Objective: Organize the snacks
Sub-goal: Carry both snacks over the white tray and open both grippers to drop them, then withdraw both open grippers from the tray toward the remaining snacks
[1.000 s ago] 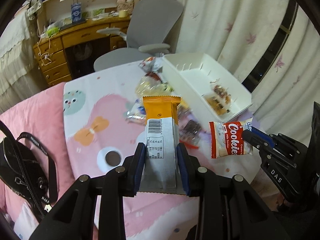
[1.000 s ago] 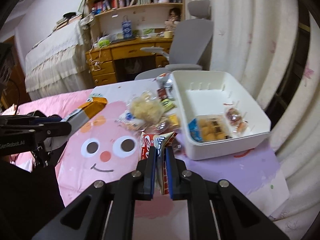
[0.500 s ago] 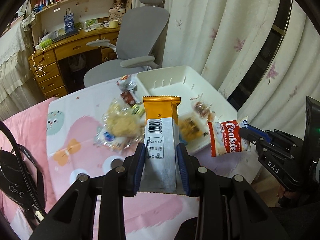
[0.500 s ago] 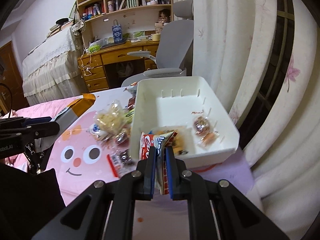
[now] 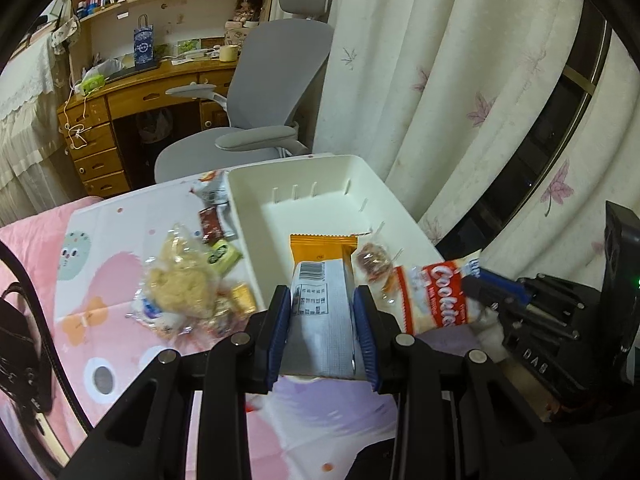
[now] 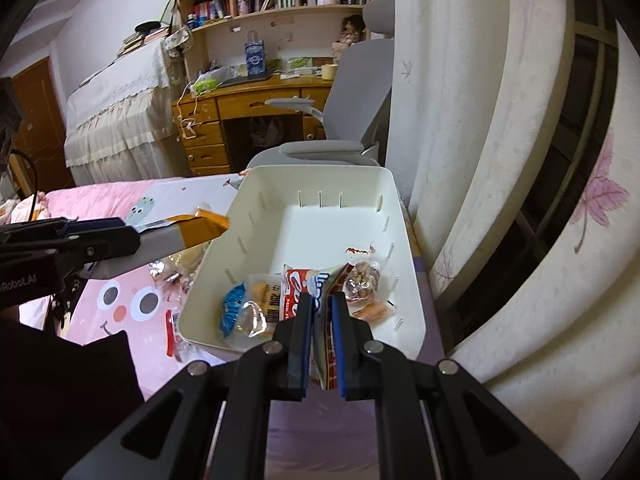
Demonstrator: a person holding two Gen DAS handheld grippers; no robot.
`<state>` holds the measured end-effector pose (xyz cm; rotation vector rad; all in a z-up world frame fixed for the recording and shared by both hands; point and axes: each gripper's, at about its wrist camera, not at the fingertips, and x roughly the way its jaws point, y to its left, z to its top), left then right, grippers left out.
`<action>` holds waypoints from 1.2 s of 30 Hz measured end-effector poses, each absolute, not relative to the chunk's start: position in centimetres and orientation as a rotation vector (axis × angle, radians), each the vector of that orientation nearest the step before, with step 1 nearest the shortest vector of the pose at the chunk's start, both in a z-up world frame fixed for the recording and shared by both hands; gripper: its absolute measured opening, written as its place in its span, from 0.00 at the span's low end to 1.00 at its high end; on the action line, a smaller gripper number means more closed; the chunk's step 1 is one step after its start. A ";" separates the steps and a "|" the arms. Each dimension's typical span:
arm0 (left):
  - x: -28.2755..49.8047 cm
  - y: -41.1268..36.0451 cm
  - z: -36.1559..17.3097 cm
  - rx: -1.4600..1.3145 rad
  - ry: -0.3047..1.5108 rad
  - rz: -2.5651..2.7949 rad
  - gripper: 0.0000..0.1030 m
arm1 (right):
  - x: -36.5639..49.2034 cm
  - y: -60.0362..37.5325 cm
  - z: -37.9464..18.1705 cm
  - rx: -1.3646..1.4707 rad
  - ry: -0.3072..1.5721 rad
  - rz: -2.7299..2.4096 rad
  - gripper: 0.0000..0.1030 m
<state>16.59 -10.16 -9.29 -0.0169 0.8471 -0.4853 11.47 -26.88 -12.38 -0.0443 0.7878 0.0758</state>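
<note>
Currently both tongs are loaded & over/near the white bin. Left tongs closed on the orange-and-grey snack pack, flat between the pads, orange end pointing fwd over the bin's near-left wall. Right tongs pinched tight on the Cookies packet, held edge-on above the bin's near end; in the left wrist view the same packet hangs just right of the bin.

Bin already holds a few items at the near end: blue-wrapped snack, clear-wrapped nut cluster, small orange piece. Far half looks bare. Loose snacks left on the pink tabletop, e.g. bagged puffy snack & green sachet, just beside the bin's left wall.

Step, prob.: drop both packs in. To do it well: get each pack fully past the rim before opening, lower close to the floor so they don't bounce out, aim for the bare far half, release one at a time so the tongs don't clash. Foil packs are slippery, may catch on the wall slots.
</note>
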 end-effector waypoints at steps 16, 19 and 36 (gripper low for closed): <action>17.5 -14.7 -10.1 0.015 0.904 -0.395 0.60 | 13.9 -29.8 -13.8 -0.062 0.856 0.211 0.22; 17.4 -14.6 -10.5 0.015 0.923 -0.378 0.61 | 14.0 -29.9 -14.1 -0.050 0.866 0.225 0.28; 14.7 -9.8 -13.2 -0.056 1.038 -0.265 0.75 | 13.5 -28.9 -17.0 0.085 1.017 0.290 0.40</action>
